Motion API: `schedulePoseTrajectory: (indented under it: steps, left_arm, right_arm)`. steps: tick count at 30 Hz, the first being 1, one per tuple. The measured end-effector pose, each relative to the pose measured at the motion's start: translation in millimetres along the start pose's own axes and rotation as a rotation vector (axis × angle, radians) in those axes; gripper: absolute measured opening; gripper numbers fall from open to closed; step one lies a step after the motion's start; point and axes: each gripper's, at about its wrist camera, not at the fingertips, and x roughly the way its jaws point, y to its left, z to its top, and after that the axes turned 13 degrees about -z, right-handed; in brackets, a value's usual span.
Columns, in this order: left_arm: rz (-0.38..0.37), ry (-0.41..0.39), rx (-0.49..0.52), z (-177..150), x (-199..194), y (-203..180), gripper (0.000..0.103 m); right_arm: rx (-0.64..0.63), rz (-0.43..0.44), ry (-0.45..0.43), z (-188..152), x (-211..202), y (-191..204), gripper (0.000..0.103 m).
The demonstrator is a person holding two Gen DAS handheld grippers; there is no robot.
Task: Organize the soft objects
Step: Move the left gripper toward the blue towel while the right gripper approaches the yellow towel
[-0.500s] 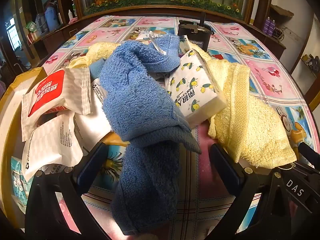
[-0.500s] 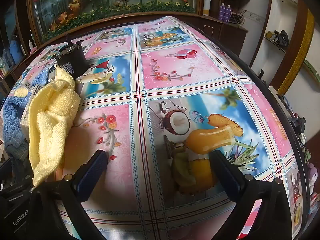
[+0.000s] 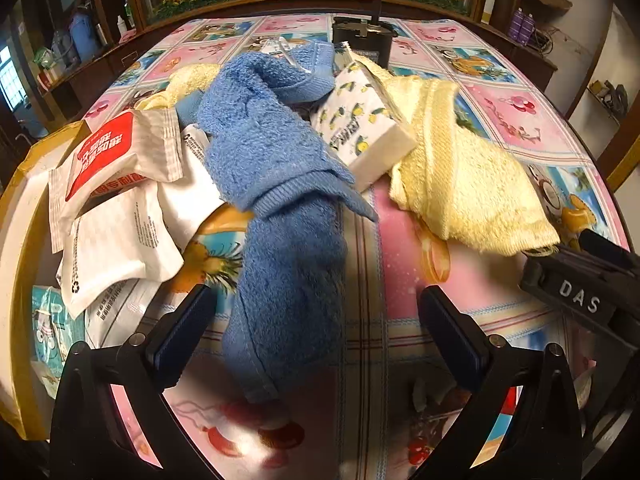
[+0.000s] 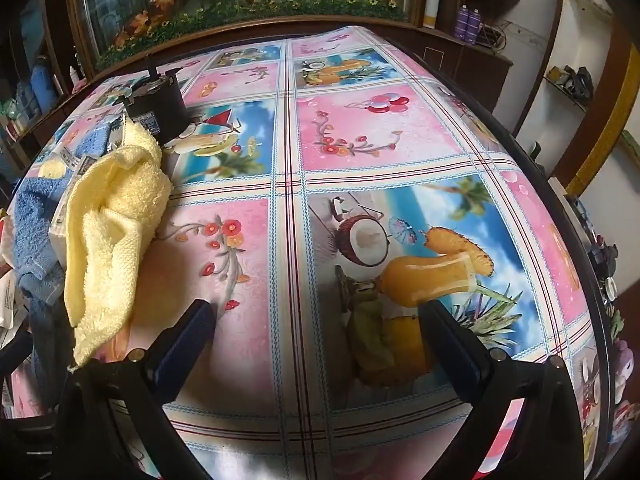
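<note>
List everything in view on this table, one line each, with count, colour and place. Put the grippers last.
blue towel: 1, blue, centre of the pile, its end lying between the left gripper's fingers
yellow towel: 1, pale yellow, right of the blue towel, partly draped over the tissue pack
tissue pack: 1, white with lemon print, between the two towels
red and white packet: 1, left of the blue towel
white packets: several, exact count unclear, stacked at the left
black container: 1, black, far side behind the pile
tablecloth: 1, pink and blue picture squares, covering the table
left gripper: 1, black, open
right gripper: 1, black, open above bare tablecloth
</note>
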Motion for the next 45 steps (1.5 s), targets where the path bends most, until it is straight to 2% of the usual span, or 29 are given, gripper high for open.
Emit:
schedulePoseTrajectory:
  steps: [4, 5, 9, 15, 18, 26, 45]
  left_arm:
    - [-0.060, 0.011, 0.099, -11, -4, -16, 0.103]
    - [-0.051, 0.001, 0.097, -11, -7, -16, 0.102]
    - [-0.049, -0.139, 0.061, -16, -45, -6, 0.102]
    - [0.043, -0.338, 0.049, -22, -107, 8, 0.102]
    - [0.089, -0.396, 0.041, -24, -126, 16, 0.102]
    - [0.137, -0.403, 0.046, -26, -133, 20, 0.102]
    - [0.126, -0.362, 0.083, -27, -128, 8, 0.102]
  right_arm:
    - [-0.006, 0.007, -0.005, 0, -2, 1, 0.103]
    - [-0.007, 0.010, -0.005, 0, -2, 1, 0.103]
    - [-0.014, 0.016, -0.005, -2, -3, 0, 0.103]
    - [-0.018, 0.021, -0.010, -4, -5, 0, 0.103]
    - [-0.020, 0.021, -0.013, -5, -6, 1, 0.103]
    - [-0.019, 0.021, -0.016, -6, -6, 1, 0.103]
    - [-0.019, 0.022, -0.016, -7, -7, 0, 0.103]
